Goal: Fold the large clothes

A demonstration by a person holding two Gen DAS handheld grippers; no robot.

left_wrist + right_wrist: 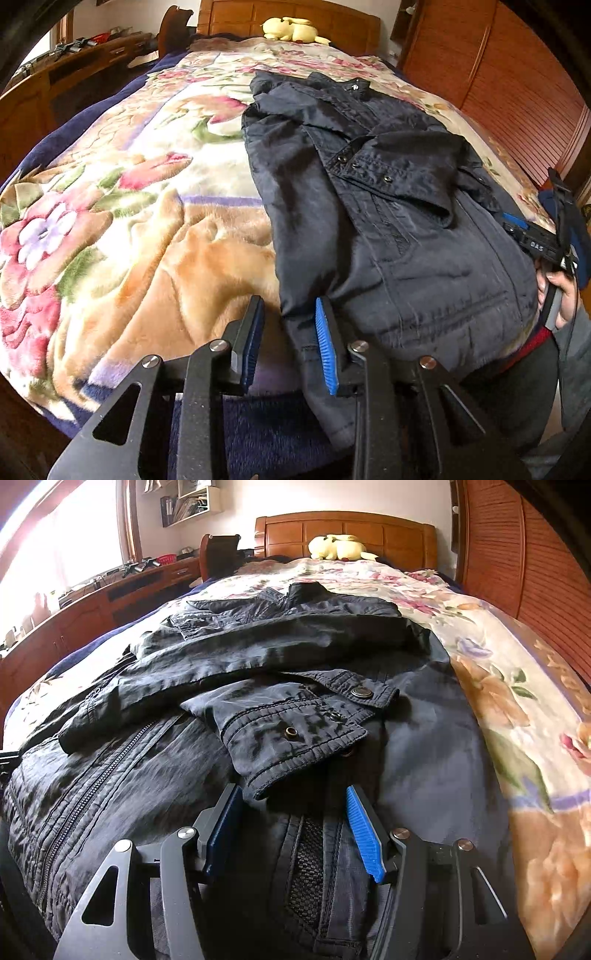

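A dark navy jacket (388,229) lies lengthwise on the bed with both sleeves folded across its front; it also fills the right wrist view (258,701). My left gripper (290,332) is open, its jaws straddling the jacket's near left hem corner at the bed's foot. My right gripper (293,823) is open over the jacket's near hem, just below a snap-buttoned sleeve cuff (295,734). The right gripper also shows at the right edge of the left wrist view (532,240), held by a hand.
A floral plush blanket (129,221) covers the bed. A yellow plush toy (291,29) lies by the wooden headboard (343,531). A wooden desk (92,605) runs along the left, a wooden wardrobe (498,81) along the right.
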